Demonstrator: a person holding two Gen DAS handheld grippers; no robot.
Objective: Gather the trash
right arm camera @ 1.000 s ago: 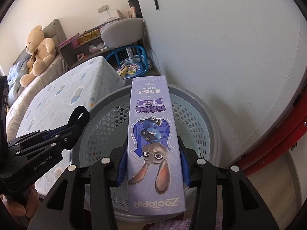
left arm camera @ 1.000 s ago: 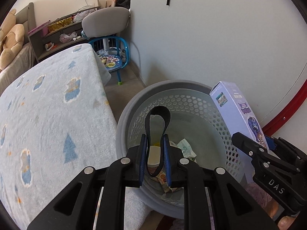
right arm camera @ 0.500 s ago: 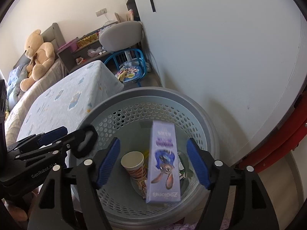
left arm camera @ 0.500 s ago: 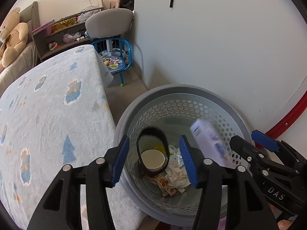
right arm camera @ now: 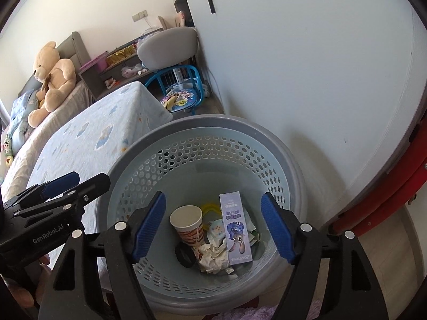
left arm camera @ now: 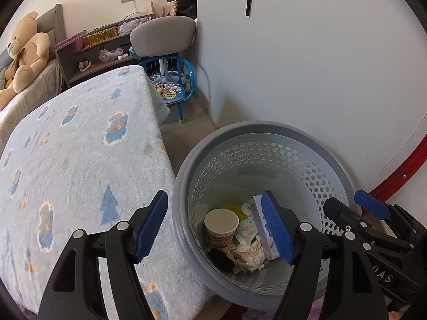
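Below the right gripper (right arm camera: 213, 225), the box (right arm camera: 236, 229) lies in the basket (right arm camera: 280, 154).

Below my fingers the grey basket (right arm camera: 280, 144) stands on the floor (left arm camera: 192, 122) beside the bed (left arm camera: 80, 146), whose patterned blue blanket (left arm camera: 66, 176) lies on top.

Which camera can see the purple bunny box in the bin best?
The right wrist view: the purple bunny box lies fully visible in the basket. In the left wrist view, the left gripper's finger hides most of it.
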